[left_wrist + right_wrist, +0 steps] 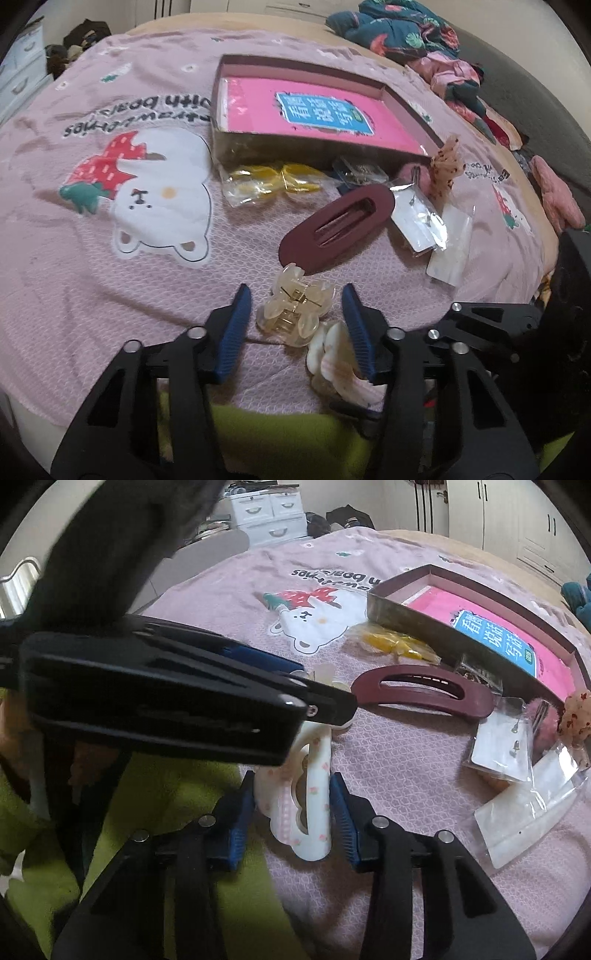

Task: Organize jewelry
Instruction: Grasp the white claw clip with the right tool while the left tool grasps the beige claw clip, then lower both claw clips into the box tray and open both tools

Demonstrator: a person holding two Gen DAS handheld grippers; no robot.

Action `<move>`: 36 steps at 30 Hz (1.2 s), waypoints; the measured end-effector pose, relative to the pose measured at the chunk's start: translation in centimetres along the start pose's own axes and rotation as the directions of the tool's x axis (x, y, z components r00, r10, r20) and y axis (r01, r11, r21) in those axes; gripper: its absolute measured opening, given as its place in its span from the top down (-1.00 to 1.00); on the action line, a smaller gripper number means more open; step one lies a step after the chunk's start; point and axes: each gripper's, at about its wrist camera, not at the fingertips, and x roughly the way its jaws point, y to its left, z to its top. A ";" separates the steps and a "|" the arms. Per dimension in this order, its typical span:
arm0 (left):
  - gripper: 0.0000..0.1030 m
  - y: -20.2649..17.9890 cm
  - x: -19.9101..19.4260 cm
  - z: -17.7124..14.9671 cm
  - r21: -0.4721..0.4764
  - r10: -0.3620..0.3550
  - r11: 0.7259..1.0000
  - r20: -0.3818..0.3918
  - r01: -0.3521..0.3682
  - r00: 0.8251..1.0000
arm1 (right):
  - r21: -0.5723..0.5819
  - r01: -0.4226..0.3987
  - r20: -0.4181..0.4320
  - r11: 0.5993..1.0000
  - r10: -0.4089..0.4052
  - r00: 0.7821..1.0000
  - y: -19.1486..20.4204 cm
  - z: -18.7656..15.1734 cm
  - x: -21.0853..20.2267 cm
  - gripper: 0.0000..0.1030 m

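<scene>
Left gripper (pixel 297 295) spread around a clear claw clip (pixel 293 314); maroon barrette (pixel 336 229) at 1 o'clock; right gripper (pixel 291 786) spread around a white clip (pixel 314 794).

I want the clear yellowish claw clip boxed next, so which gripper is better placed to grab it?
Left. The left gripper is open with the clear yellowish claw clip lying between its blue fingers. The right gripper already straddles the white floral hair clip.
</scene>
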 end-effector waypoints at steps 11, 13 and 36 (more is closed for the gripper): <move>0.36 0.2 -1.8 1.1 -0.007 0.005 1.000 0.068 -0.005 0.998 | 0.051 0.000 0.056 0.999 -0.003 0.998 -1.6 0.1 -2.8 0.25; 0.36 0.2 -2.5 1.7 -0.009 0.009 1.000 0.092 -0.008 0.996 | 0.064 0.004 0.071 0.998 -0.009 0.997 -2.1 0.3 -3.7 0.25; 0.36 -1.6 -3.4 10.1 -0.033 0.024 0.999 0.224 -0.017 0.974 | 0.258 0.217 0.247 0.941 -0.282 0.927 -14.4 4.3 -12.3 0.25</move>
